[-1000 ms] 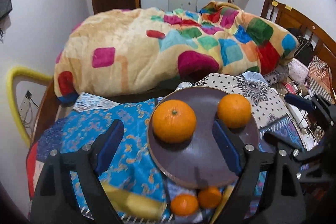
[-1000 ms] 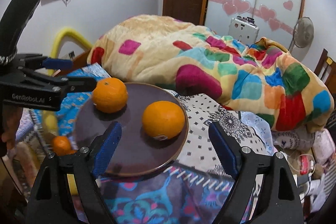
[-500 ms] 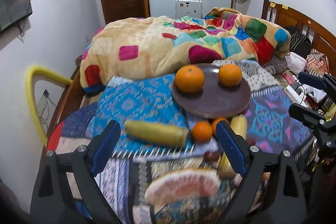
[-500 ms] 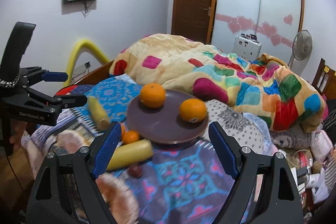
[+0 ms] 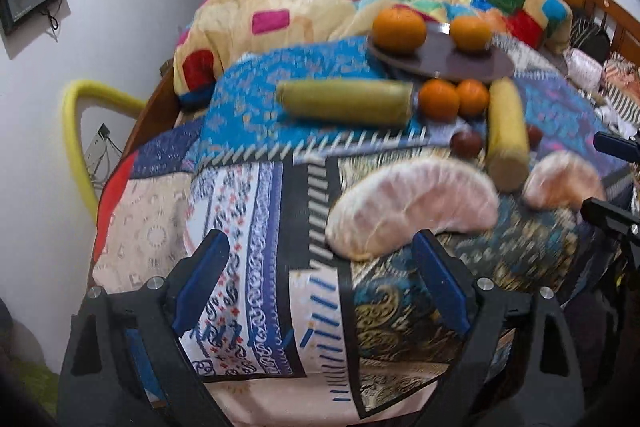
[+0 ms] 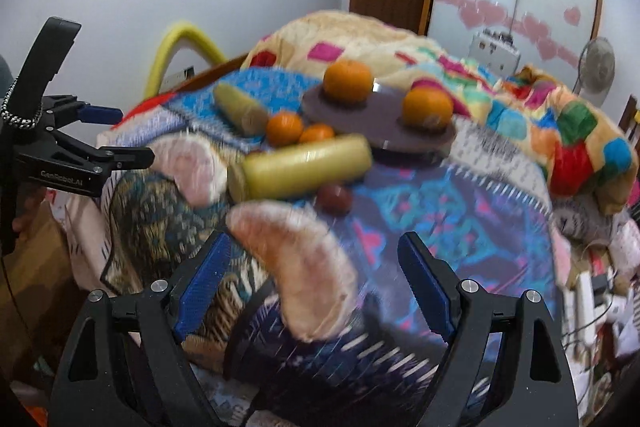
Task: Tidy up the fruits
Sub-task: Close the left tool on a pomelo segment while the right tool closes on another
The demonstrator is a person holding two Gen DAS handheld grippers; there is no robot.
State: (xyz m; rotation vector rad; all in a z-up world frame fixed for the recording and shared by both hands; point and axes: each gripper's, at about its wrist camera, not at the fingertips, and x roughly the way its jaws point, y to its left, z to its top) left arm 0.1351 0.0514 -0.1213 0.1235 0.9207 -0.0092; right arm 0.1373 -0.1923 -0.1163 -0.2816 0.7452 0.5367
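A dark round plate on the bed carries two oranges. In front of it lie two small tangerines, two yellow-green corn cobs, a dark red fruit and two pink pomelo segments. My left gripper is open and empty, just short of the near left segment. My right gripper is open and empty, with the other segment between its blue pads.
A patchwork cloth covers the bed's near end, with a colourful quilt heaped behind the plate. A yellow hoop stands by the left wall. Clutter and cables lie at the right edge.
Both grippers have pulled back from the plate and dropped low toward the near end of the bed. The pomelo segments now sit right in front of them. Both stayed open.
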